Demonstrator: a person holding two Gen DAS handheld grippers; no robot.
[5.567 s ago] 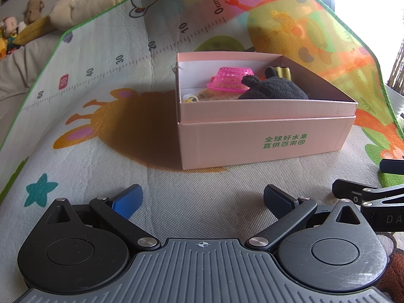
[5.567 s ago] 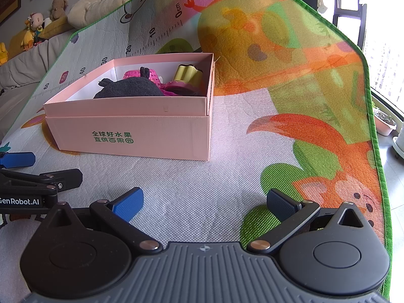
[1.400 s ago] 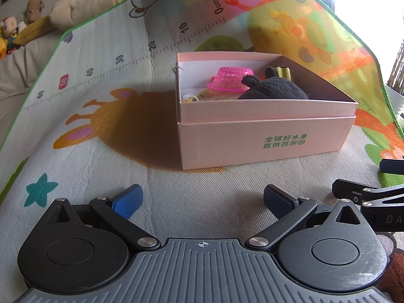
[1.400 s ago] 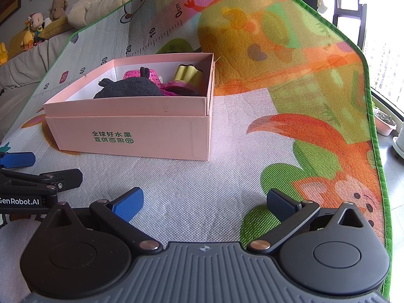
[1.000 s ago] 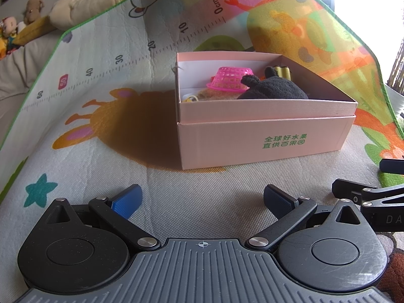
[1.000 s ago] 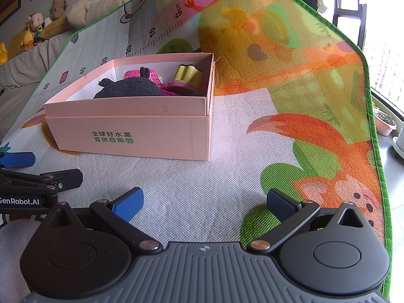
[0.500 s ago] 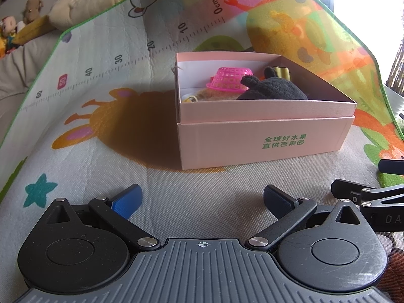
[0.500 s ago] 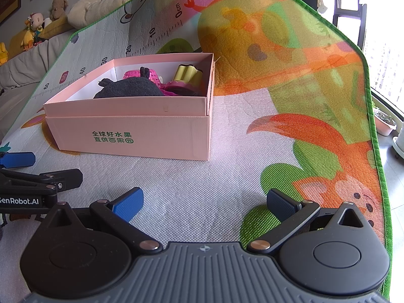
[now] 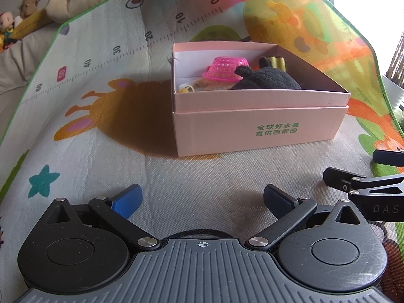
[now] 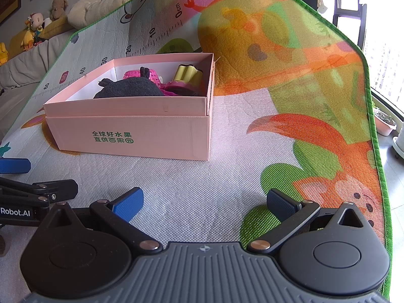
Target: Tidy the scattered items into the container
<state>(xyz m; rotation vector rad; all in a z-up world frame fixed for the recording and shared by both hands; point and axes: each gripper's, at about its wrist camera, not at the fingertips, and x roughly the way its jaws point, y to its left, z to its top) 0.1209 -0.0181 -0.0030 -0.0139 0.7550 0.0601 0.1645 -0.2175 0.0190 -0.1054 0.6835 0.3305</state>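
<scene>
A pink box (image 9: 257,128) with green lettering was seen mid-frame on the play mat (image 9: 83,136), packed with a black plush (image 9: 267,82), pink basket (image 9: 226,68) and yellow toy (image 10: 188,75). Left claw (image 9: 202,198) and right claw (image 10: 203,200) were held wide, empty.

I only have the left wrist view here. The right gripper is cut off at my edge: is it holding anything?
Observer: No. The right gripper is open, its fingers apart over bare play mat.
Operator: Any loose items on the mat right of the pink box?
Observer: None show; there the mat runs bare to its green edge.
Operator: What's the yellow thing behind the black plush?
Observer: Two yellow-green cylinders on a magenta base, by the box's right wall.
</scene>
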